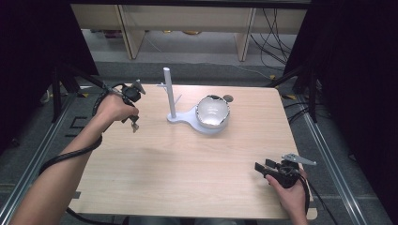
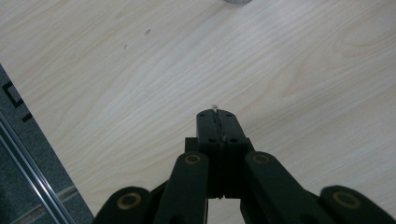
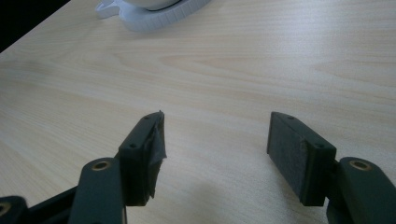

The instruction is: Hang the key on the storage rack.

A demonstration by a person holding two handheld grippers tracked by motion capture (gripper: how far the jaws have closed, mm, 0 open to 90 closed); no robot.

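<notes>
Pale wood grain runs across the table. At its left the left gripper hovers with jaws pressed together; a tiny glint shows at their tips, too small to identify. Mid-table stands a white stand with an upright post, and a glossy bowl rests on its base. At the right the right gripper is released, jaws wide, touching nothing. Judging by this, handling the bowl has not begun. Beyond lie grey floor, wooden shelving and cables.
</notes>
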